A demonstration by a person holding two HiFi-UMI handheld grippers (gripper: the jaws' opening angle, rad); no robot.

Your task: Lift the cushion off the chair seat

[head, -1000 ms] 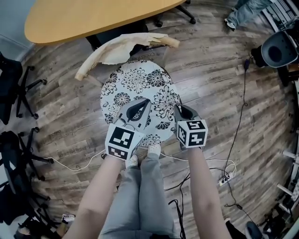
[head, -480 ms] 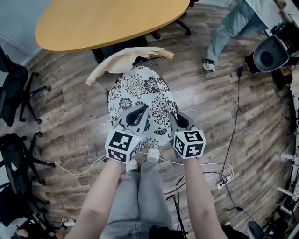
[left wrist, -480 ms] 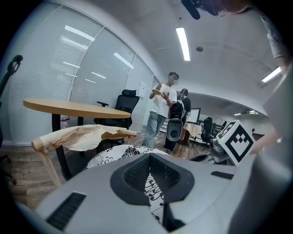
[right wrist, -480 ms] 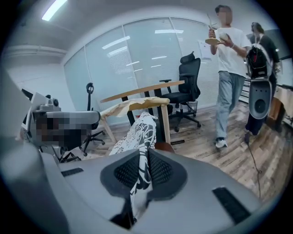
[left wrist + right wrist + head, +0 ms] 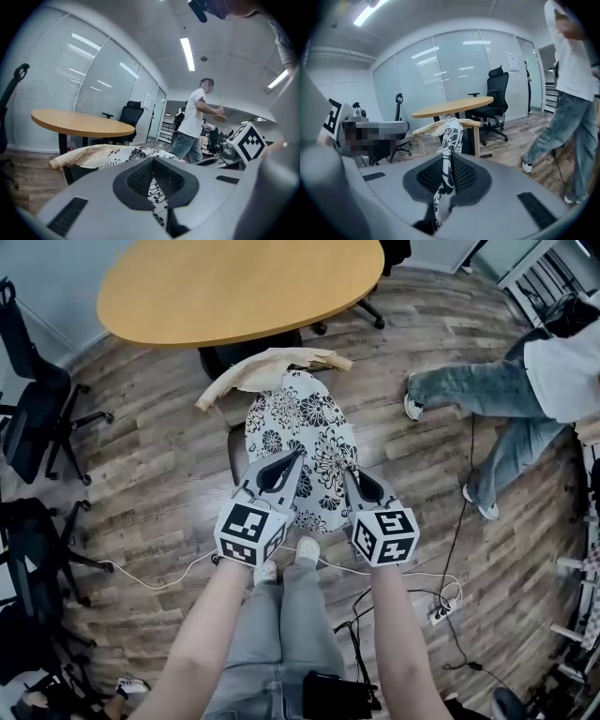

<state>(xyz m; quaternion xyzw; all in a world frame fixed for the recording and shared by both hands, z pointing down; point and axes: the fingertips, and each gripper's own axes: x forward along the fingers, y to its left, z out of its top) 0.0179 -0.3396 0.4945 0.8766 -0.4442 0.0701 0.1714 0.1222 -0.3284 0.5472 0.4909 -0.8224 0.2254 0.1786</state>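
The round cushion (image 5: 302,437), white with black flowers, hangs tilted above the chair, its near edge raised. Its far edge still reaches the chair's worn beige back (image 5: 267,371). My left gripper (image 5: 283,468) is shut on the cushion's near left edge, and my right gripper (image 5: 353,484) is shut on its near right edge. In the left gripper view the patterned cloth (image 5: 126,153) runs between the pads of that gripper (image 5: 153,161). In the right gripper view the cushion (image 5: 451,133) stands edge-on, pinched in that gripper (image 5: 446,161).
An oval wooden table (image 5: 234,287) stands just behind the chair. Black office chairs (image 5: 37,409) crowd the left side. A person in jeans (image 5: 487,399) walks at the right. Cables and a power strip (image 5: 439,612) lie on the wood floor near my feet.
Both grippers have risen with the cushion in them. Its near edge has come up, so it looks narrower and more tilted. A person has walked into view at the right.
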